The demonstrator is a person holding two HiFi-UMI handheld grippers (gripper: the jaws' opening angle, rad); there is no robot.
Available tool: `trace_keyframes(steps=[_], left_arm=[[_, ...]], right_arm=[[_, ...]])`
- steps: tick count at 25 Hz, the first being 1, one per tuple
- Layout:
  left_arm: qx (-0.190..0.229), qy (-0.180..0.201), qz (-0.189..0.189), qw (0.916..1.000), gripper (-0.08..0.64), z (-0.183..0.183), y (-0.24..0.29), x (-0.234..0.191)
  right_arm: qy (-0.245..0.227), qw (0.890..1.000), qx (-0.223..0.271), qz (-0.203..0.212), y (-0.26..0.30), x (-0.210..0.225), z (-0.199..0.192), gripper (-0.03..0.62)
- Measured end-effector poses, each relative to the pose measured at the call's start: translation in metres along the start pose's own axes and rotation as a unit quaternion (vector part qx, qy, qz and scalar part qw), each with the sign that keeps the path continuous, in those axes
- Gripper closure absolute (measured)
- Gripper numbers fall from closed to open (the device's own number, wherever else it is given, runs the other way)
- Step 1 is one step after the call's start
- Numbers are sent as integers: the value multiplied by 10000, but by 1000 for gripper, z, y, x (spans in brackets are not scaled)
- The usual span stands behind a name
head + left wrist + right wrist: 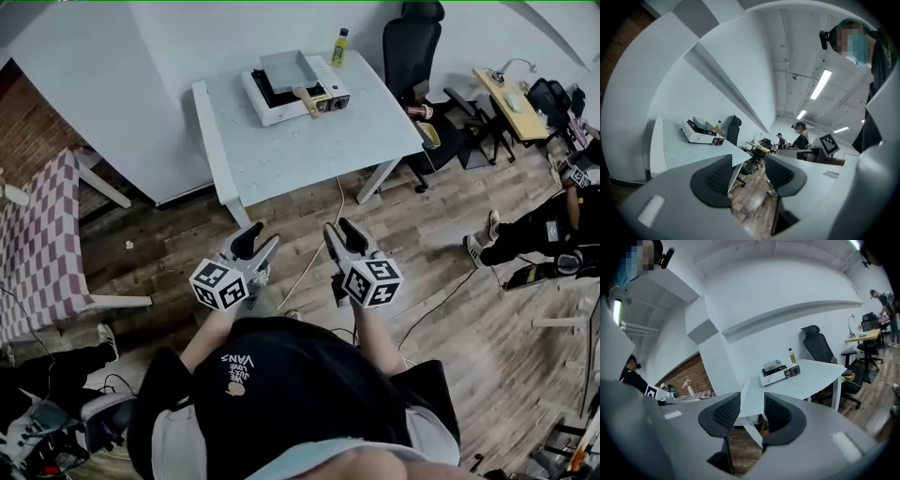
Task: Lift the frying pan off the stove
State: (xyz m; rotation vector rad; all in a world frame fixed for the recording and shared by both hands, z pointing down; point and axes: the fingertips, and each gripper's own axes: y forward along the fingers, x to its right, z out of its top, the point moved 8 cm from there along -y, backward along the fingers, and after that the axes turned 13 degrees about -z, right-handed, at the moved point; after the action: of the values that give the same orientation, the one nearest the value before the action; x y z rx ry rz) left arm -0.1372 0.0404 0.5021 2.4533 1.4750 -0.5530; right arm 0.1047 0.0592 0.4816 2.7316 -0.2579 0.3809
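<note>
Your left gripper (258, 242) and right gripper (339, 231) are open and empty; the pan (286, 71) sits on the stove (281, 113) at the far edge of the table (309, 150).

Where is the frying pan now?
Head view: the frying pan sits on the portable stove at the far edge of the white table, left of a bottle.

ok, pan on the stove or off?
On: the frying pan sits atop the portable stove on the white table, untouched.

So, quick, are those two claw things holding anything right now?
Left gripper: open, holding nothing.
Right gripper: open, holding nothing.
</note>
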Motion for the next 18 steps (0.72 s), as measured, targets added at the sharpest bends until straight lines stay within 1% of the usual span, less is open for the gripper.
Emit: trace_keyframes(steps=[5, 13, 18], left_arm=[[-7, -80, -176, 9998, 368, 17, 24, -39], [-27, -193, -514, 9985, 368, 64, 64, -115], [-125, -248, -702, 9971, 368, 83, 81, -157]], right_arm=[[-33, 9999, 43, -140, 35, 3, 17, 446], [-5, 9986, 151, -501, 103, 1, 55, 446], [47, 9976, 192, -667, 142, -5, 66, 446]])
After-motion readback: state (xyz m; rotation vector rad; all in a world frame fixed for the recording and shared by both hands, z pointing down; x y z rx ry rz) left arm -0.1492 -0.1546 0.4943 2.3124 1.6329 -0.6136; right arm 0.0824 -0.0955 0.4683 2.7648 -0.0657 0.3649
